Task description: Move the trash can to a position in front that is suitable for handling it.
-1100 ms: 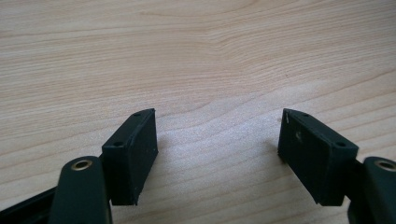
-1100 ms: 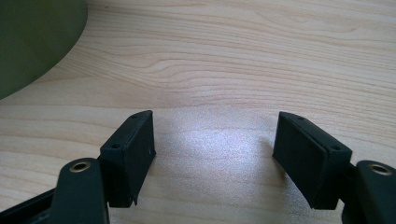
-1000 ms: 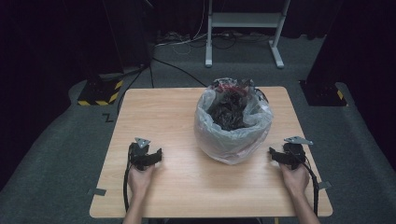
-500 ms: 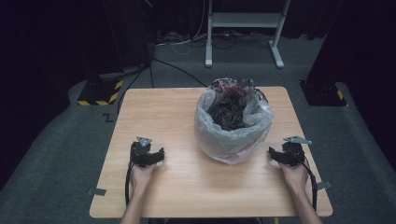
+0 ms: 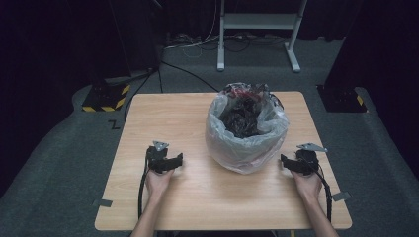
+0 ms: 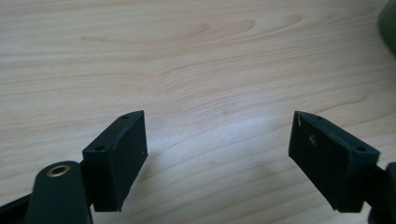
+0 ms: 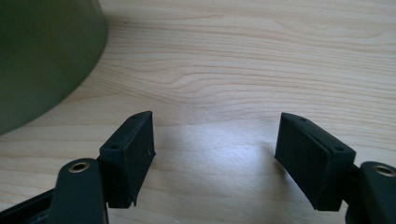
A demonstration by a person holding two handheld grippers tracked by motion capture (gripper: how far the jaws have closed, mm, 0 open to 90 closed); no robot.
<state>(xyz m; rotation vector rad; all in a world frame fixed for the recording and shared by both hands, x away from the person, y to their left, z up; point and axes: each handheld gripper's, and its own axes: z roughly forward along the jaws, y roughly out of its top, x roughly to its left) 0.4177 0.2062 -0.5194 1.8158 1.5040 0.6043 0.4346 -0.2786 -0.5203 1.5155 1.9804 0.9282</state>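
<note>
Wooden table [image 5: 197, 207] edges beyond hand-held grippers

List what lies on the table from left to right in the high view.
Left tongs → bin lined with a clear plastic bag → right tongs, all on the wooden table.

left tongs [image 5: 174, 160] nudged slightly toward table [image 5: 197, 207] centre
</note>
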